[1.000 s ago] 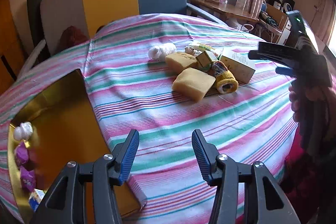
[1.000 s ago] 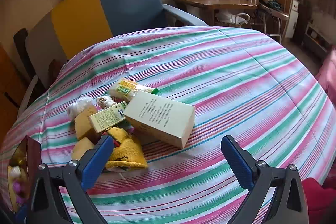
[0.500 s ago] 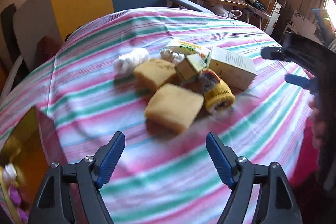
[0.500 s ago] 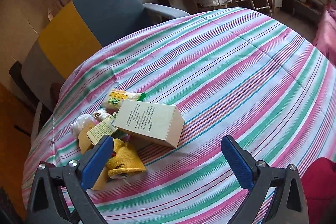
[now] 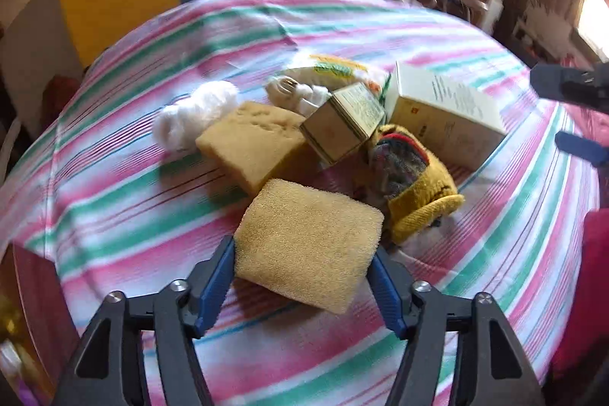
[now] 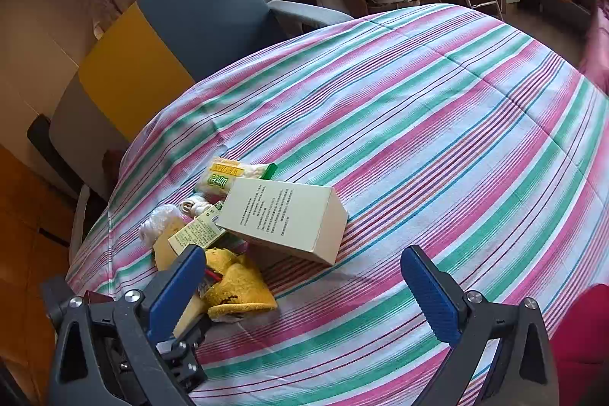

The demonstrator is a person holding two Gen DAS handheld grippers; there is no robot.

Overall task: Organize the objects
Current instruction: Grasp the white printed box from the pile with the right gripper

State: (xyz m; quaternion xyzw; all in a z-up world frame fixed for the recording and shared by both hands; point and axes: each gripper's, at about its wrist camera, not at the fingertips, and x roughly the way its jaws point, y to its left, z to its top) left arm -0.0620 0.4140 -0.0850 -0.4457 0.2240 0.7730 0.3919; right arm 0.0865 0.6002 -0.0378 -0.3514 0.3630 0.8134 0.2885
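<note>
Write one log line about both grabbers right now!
left gripper: jaws just been closing onto near sponge | right gripper: open, empty | near sponge: on striped tablecloth

The left gripper angles steeply down, its blue-padded jaws having just been closing, now pressed against both sides of a yellow foam sponge block. The right gripper hovers, jaws spread wide, empty.

sponge's near corners: hidden behind the blue pads of the left tongs
gold tray: cut off at the left edge, contents blurred
box print: too small to read
right tongs: cut off at the right edge
</note>
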